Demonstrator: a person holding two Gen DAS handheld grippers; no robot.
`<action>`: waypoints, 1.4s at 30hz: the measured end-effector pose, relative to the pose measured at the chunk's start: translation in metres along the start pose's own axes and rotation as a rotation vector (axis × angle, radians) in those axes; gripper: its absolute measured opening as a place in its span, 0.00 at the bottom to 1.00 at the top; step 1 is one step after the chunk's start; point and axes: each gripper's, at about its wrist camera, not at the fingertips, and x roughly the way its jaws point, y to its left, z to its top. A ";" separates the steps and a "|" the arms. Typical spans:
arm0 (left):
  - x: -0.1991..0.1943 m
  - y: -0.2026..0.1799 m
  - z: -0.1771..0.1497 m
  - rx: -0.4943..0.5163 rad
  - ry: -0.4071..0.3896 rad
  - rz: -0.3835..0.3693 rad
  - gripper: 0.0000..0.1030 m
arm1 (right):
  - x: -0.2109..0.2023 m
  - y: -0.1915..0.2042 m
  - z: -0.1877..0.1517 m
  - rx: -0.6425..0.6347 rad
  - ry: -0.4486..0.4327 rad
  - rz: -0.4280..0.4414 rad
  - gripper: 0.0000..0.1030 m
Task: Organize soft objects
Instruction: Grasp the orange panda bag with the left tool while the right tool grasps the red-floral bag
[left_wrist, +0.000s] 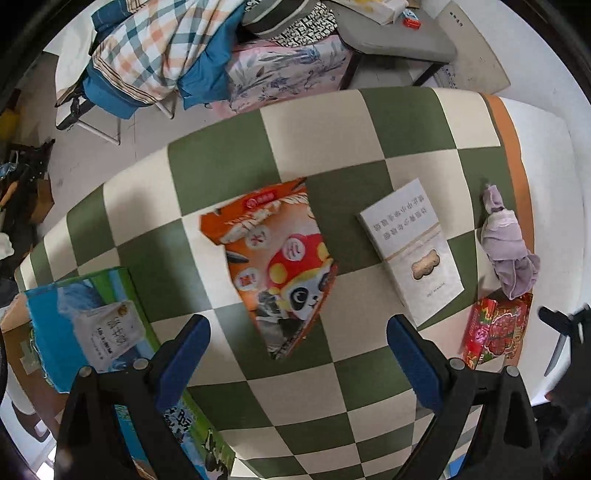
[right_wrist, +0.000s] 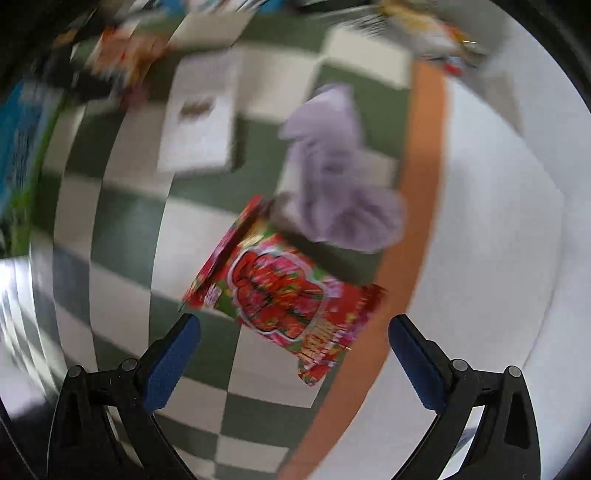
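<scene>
An orange panda-print bag lies flat on the green-and-cream checkered cloth, just ahead of my open, empty left gripper. A crumpled lilac cloth lies near the cloth's orange right border, with a red floral packet below it. In the blurred right wrist view my open, empty right gripper hovers just short of the red floral packet; the lilac cloth lies beyond it, overlapping its far corner.
A white booklet lies between the bag and the lilac cloth, also in the right wrist view. A blue-green box stands at the left edge. Plaid bedding and a grey bench lie beyond the table.
</scene>
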 end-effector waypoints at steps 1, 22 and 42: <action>0.000 -0.002 0.000 0.003 -0.001 0.004 0.95 | 0.008 0.002 0.004 -0.028 0.030 0.002 0.99; 0.024 0.017 0.022 -0.096 0.038 -0.051 0.95 | 0.043 -0.051 0.028 0.336 0.035 0.172 0.83; 0.019 0.007 0.010 -0.075 -0.098 0.021 0.39 | 0.046 0.022 0.007 0.499 0.010 0.139 0.48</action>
